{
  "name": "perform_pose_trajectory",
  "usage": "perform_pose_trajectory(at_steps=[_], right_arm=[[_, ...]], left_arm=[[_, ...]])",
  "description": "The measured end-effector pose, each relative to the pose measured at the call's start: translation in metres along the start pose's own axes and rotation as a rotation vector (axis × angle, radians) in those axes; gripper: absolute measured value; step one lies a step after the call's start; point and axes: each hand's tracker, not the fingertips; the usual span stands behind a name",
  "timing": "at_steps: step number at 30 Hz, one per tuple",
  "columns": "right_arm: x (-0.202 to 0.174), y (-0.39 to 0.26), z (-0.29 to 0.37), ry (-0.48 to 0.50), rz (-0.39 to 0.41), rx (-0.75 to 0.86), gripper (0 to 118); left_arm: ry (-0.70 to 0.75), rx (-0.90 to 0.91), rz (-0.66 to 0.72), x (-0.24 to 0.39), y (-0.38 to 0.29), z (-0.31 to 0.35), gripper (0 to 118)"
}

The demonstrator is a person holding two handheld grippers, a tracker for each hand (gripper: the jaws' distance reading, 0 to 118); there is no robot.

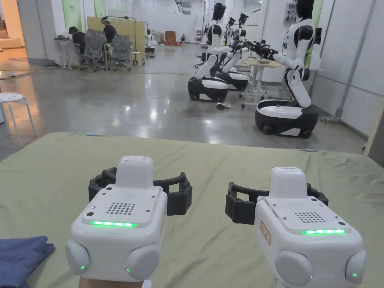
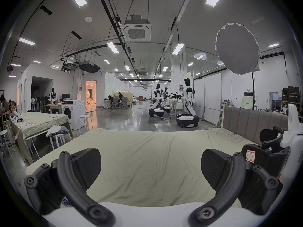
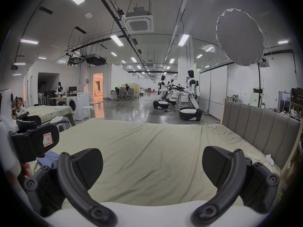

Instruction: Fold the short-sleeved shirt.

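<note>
A blue garment [image 1: 20,258] lies bunched at the near left corner of the bed [image 1: 210,161], which is covered in a pale green sheet; a bit of the same blue cloth [image 3: 47,158] shows in the right gripper view behind the left gripper. My left gripper [image 1: 139,189] hovers over the sheet right of the garment, jaws wide apart and empty, as its own view [image 2: 150,166] confirms. My right gripper [image 1: 275,198] is held level beside it, also open with nothing between the jaws [image 3: 152,165].
A grey padded headboard [image 3: 262,129] runs along the bed's right side, with small white items [image 3: 268,160] at its foot. Wheeled humanoid robots [image 1: 288,86] stand beyond the far edge. A white stool [image 1: 13,99], another sheeted table [image 2: 37,122] and a washing machine [image 2: 73,114] are at left.
</note>
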Motion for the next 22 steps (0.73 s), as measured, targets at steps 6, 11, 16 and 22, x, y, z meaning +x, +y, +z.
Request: perform_pose_trajectory(at_steps=[6,11,16,22], right_arm=[[-0.002,-0.003,0.001,-0.015,-0.005,-0.008,118],[-0.002,-0.006,0.0,-0.03,-0.012,-0.007,118],[-0.006,-0.01,-0.002,-0.062,0.042,-0.016,117],[-0.007,-0.011,-0.004,-0.057,0.006,-0.045,116]], left_arm=[[-0.003,-0.012,-0.001,0.001,-0.004,0.0,118],[0.003,-0.015,-0.007,0.0,-0.007,-0.001,118],[0.001,-0.014,-0.004,0.0,-0.008,-0.001,118],[-0.005,-0.012,-0.01,0.001,-0.01,-0.001,118]])
